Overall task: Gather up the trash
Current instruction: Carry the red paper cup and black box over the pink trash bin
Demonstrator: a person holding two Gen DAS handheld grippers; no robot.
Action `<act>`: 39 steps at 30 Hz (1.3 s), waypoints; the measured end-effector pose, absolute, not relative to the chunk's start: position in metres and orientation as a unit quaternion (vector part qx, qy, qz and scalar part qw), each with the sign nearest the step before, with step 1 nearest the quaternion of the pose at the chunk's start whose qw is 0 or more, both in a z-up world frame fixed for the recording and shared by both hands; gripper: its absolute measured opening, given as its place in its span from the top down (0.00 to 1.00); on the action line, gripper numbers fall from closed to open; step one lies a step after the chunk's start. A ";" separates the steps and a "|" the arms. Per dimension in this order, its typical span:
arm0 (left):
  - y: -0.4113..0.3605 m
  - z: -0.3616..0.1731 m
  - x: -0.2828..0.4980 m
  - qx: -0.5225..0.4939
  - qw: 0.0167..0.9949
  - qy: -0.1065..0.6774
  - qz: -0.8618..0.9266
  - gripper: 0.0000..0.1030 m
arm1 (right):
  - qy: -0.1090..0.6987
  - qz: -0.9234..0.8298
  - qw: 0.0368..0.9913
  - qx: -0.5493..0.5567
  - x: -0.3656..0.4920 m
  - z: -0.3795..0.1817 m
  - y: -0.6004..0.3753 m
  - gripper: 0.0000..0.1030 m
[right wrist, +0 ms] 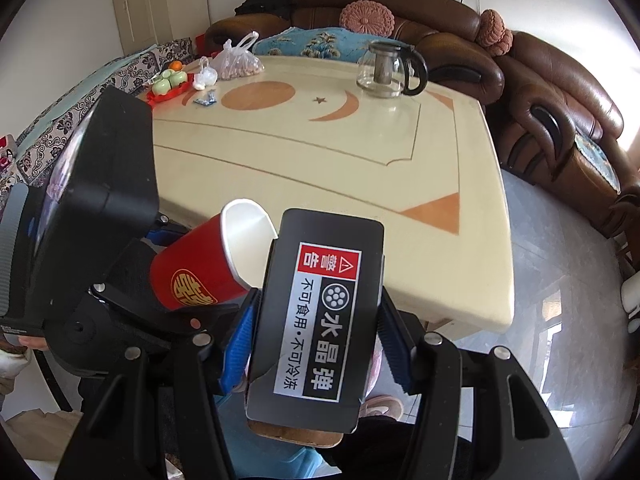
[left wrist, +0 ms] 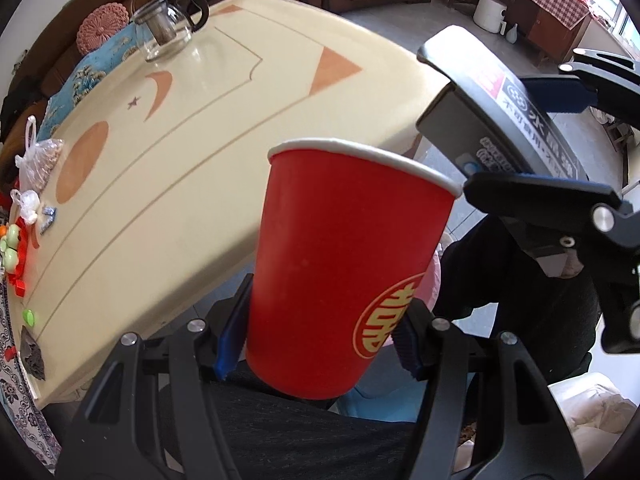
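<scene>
My left gripper is shut on a red paper cup with a gold emblem, held upright off the near edge of the cream table. The cup also shows in the right wrist view, empty and tilted. My right gripper is shut on a black box with a warning label, held just right of the cup. That box shows in the left wrist view, with the right gripper around it.
On the table stand a glass teapot, a plastic bag of nuts, a small white bag, a blue wrapper and a red tray with green cups. A brown sofa surrounds the table.
</scene>
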State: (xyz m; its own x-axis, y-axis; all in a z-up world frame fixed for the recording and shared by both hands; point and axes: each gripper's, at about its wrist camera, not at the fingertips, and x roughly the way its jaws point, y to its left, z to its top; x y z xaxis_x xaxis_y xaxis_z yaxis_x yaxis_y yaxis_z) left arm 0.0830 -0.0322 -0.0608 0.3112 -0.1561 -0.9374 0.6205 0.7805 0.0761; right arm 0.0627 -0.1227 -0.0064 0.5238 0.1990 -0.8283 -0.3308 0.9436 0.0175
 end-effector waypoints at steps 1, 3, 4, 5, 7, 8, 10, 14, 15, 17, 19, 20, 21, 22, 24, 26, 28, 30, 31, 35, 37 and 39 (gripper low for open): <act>-0.033 -0.064 0.083 0.217 0.778 0.534 -0.250 0.41 | 0.467 0.153 0.868 -0.069 0.064 -0.010 -0.123 0.46; -0.032 -0.073 0.084 0.211 0.774 0.541 -0.253 0.41 | 0.474 0.154 0.864 -0.065 0.067 -0.018 -0.123 0.46; -0.032 -0.077 0.084 0.210 0.772 0.544 -0.253 0.41 | 0.477 0.155 0.863 -0.064 0.068 -0.021 -0.124 0.46; -0.033 -0.082 0.084 0.207 0.770 0.547 -0.254 0.41 | 0.479 0.155 0.862 -0.063 0.067 -0.026 -0.125 0.46; -0.034 -0.092 0.086 0.204 0.765 0.555 -0.255 0.41 | 0.485 0.153 0.859 -0.063 0.069 -0.036 -0.125 0.46; -0.034 -0.099 0.087 0.198 0.760 0.564 -0.257 0.41 | 0.489 0.152 0.857 -0.060 0.069 -0.041 -0.126 0.46; -0.035 -0.109 0.087 0.192 0.754 0.572 -0.260 0.41 | 0.499 0.150 0.852 -0.054 0.071 -0.054 -0.129 0.46; -0.036 -0.127 0.091 0.174 0.745 0.588 -0.262 0.41 | 0.515 0.147 0.843 -0.046 0.075 -0.077 -0.132 0.46; -0.036 -0.131 0.092 0.171 0.743 0.591 -0.261 0.41 | 0.518 0.146 0.842 -0.047 0.075 -0.083 -0.132 0.46; -0.037 -0.142 0.095 0.167 0.740 0.599 -0.257 0.41 | 0.523 0.142 0.839 -0.050 0.074 -0.093 -0.132 0.46; -0.038 -0.153 0.096 0.162 0.735 0.607 -0.254 0.41 | 0.529 0.141 0.835 -0.047 0.075 -0.102 -0.133 0.46; -0.038 -0.158 0.096 0.156 0.732 0.612 -0.256 0.41 | 0.532 0.140 0.834 -0.045 0.075 -0.108 -0.134 0.46; -0.038 -0.163 0.097 0.154 0.730 0.615 -0.255 0.41 | 0.535 0.137 0.833 -0.044 0.076 -0.113 -0.135 0.46; -0.039 -0.169 0.097 0.154 0.729 0.618 -0.252 0.41 | 0.538 0.136 0.831 -0.041 0.077 -0.119 -0.136 0.46; -0.039 -0.180 0.099 0.153 0.723 0.625 -0.251 0.41 | 0.547 0.137 0.826 -0.032 0.079 -0.132 -0.138 0.46; -0.039 -0.194 0.099 0.151 0.717 0.634 -0.248 0.41 | 0.553 0.135 0.821 -0.029 0.080 -0.144 -0.140 0.46; -0.039 -0.206 0.099 0.147 0.710 0.643 -0.247 0.41 | 0.562 0.132 0.816 -0.027 0.082 -0.159 -0.142 0.46; -0.040 -0.222 0.100 0.140 0.699 0.656 -0.249 0.41 | 0.570 0.128 0.811 -0.024 0.086 -0.173 -0.143 0.46; -0.041 -0.226 0.098 0.139 0.697 0.659 -0.248 0.41 | 0.575 0.127 0.808 -0.020 0.088 -0.181 -0.144 0.46; -0.045 -0.256 0.102 0.136 0.683 0.676 -0.241 0.41 | 0.590 0.117 0.799 -0.012 0.094 -0.211 -0.145 0.46; -0.047 -0.268 0.106 0.132 0.675 0.685 -0.240 0.41 | 0.597 0.111 0.794 -0.008 0.098 -0.227 -0.146 0.46; -0.050 -0.282 0.105 0.139 0.670 0.691 -0.233 0.41 | 0.604 0.105 0.790 -0.006 0.101 -0.241 -0.147 0.46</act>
